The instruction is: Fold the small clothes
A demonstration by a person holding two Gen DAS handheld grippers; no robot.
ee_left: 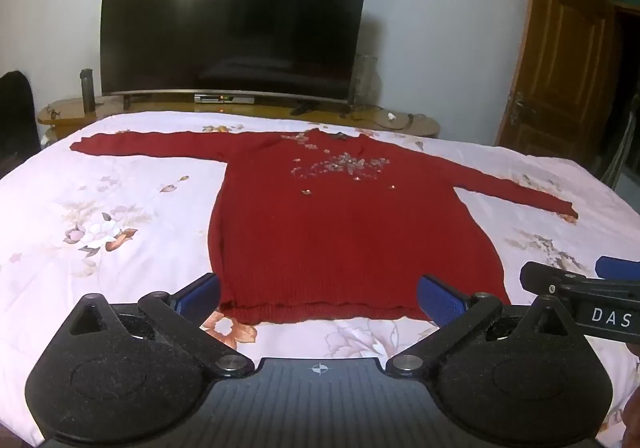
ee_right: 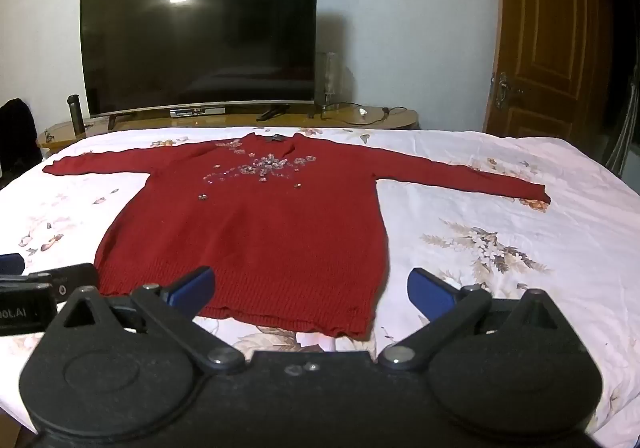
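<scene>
Both tongs are spread wide and hold nothing. The left tongs (ee_left: 318,298) hover at the bottom of the left view, straddling the hem of the sweater (ee_left: 344,232); the right tongs (ee_right: 310,290) sit low in the right view, over the hem's right corner.

The sweater lies face up and flat on the bed (ee_left: 120,207), filling the middle of both frames, with the neck toward the top and the sleeves stretched out to either side. It looks like a soft, limp knit, probably of some weight, so it should sag and stretch when lifted by one point. The beads (ee_left: 340,165) across the chest are likely fragile and could snag, so I would avoid pinching there. The ribbed hem corners, shoulders and cuffs seem the best holds.

Open bedspread lies beside both sleeves, giving room to fold inward. The bed's far edge runs just beyond the collar, with the TV (ee_left: 232,23) behind it.
</scene>
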